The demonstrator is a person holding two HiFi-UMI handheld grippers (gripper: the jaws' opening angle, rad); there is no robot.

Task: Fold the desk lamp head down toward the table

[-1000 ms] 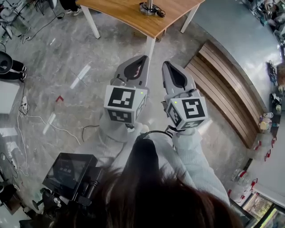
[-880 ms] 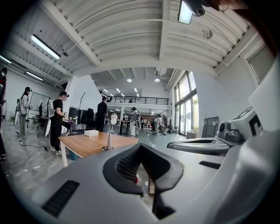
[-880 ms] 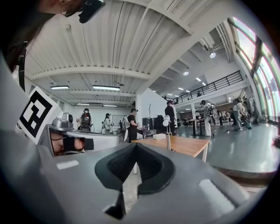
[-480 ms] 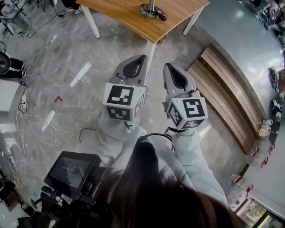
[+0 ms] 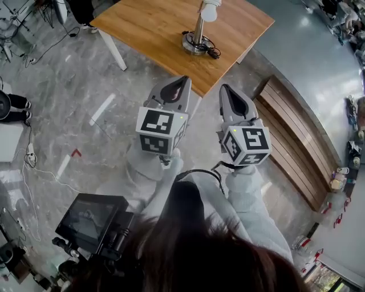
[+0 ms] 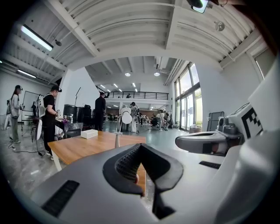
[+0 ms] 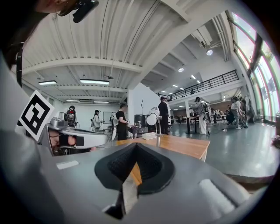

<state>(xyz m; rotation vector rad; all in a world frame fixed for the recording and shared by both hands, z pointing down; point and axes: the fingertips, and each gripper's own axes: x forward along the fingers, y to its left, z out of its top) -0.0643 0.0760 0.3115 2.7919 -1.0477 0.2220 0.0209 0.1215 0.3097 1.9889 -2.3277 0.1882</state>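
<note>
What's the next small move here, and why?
Probably step closer to the table and raise the right gripper toward the head of the lamp, opening its jaws on the way. Both the right and the left gripper are shut and empty, held side by side, and the lamp stands upright on the table, well ahead of both, so neither seems able to reach it yet.

The round white lamp head (image 5: pixel 209 8) is cut off by the top edge. The brown wooden table (image 5: pixel 154 40) runs off there too. The people (image 6: pixel 100 111) far behind are too tiny to tell apart.
</note>
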